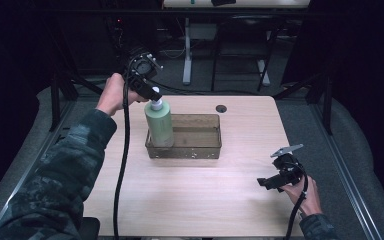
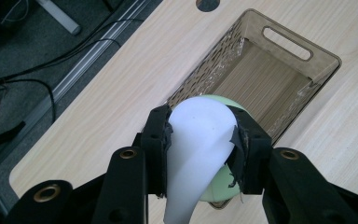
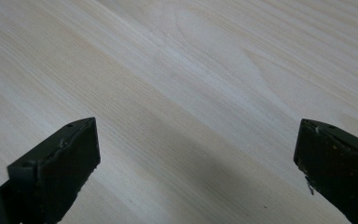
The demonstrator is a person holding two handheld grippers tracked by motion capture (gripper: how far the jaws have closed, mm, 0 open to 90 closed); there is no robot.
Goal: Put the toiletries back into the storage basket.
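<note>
A pale green bottle point(image 1: 160, 125) with a white pump top point(image 1: 156, 104) stands upright at the left end of a brown see-through bin point(image 1: 200, 150) on the light wood table. My left gripper point(image 1: 152, 92) is shut on the pump top from above; in the left gripper view its black jaws clamp the white pump top point(image 2: 198, 144) on both sides, with the green bottle point(image 2: 219, 189) under it. My right gripper point(image 1: 264, 182) hovers low over the table near the front right, open, its jaws wide apart over bare wood point(image 3: 196, 107).
The bin point(image 2: 279, 74) has a cut-out handle at its far end and nothing else shows inside it. A round cable hole point(image 1: 221, 108) lies behind the bin. A black cable point(image 1: 122, 165) hangs from the left gripper across the table's left side. Desk legs and dark floor lie beyond the far edge.
</note>
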